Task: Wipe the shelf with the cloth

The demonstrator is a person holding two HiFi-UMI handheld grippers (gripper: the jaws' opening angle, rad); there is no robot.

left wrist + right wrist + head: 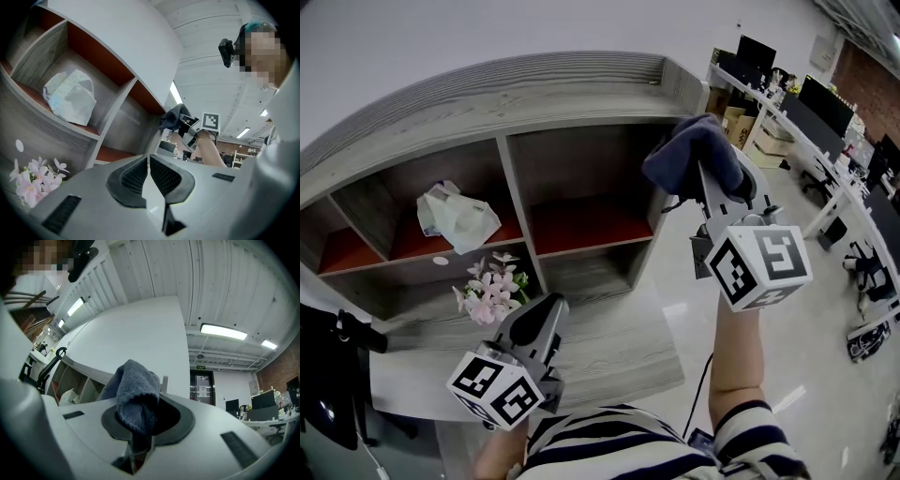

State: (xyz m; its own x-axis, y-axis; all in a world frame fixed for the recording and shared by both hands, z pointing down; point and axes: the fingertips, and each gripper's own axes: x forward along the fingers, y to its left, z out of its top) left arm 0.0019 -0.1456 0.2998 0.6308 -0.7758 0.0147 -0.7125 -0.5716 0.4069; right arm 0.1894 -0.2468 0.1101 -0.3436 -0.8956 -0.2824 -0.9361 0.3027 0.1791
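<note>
The grey wooden shelf [511, 178] with red-lined compartments stands against the wall. A dark blue-grey cloth [694, 150] is clamped in my right gripper [717, 178], raised by the shelf's upper right corner; the cloth [136, 392] hangs out over the jaws. From the left gripper view the cloth [172, 117] shows beside the shelf's end. My left gripper [546, 314] is low, above the shelf's bottom ledge, near the pink flowers [492, 289]. Its jaws [149, 168] are shut with nothing between them.
A crumpled white plastic bag [455, 216] lies in the middle-left compartment, seen again as the bag [70, 97]. Pink flowers [28, 180] stand on the lower ledge. Office desks with monitors [806, 103] run along the right. A black chair [323, 375] is at the left.
</note>
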